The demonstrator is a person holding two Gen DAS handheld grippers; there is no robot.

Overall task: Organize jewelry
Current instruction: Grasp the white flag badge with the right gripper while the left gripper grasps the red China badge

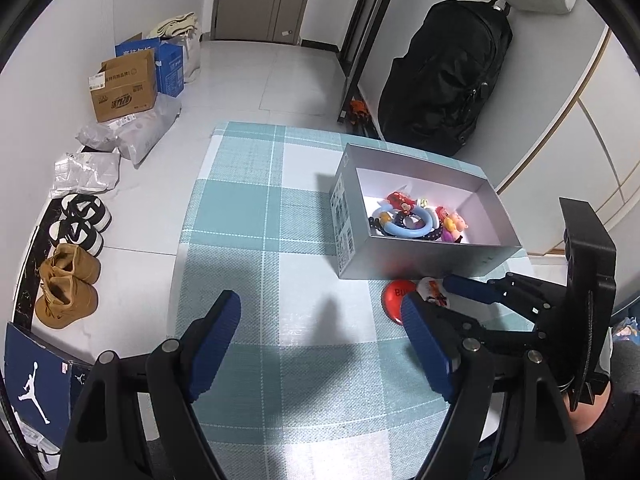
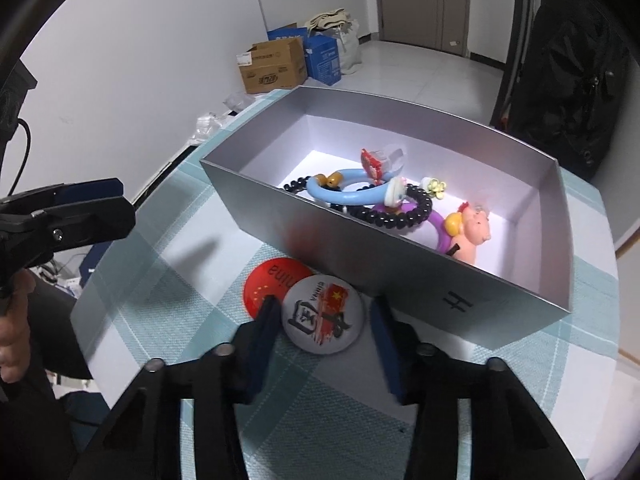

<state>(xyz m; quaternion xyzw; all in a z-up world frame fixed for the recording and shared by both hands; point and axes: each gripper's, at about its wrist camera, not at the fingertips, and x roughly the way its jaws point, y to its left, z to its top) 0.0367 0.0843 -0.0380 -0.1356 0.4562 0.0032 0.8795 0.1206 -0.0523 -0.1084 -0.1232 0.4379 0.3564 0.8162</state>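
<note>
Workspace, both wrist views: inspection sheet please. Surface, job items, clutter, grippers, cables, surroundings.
Surface: checked teal and white cloth on the table.
Job's things: open grey box holding a light blue ring, black bead bracelet, pig figure and other trinkets; white badge overlapping a red badge on the cloth, right in front of the box.
Clutter: nothing seen on the cloth besides these.
Grippers: left gripper open, over bare cloth; right gripper straddles the white badge, pads not clearly pressing it.
Cables: one black cable at the left gripper's body.
Surroundings: cardboard box, shoes, black backpack on the floor.
</note>
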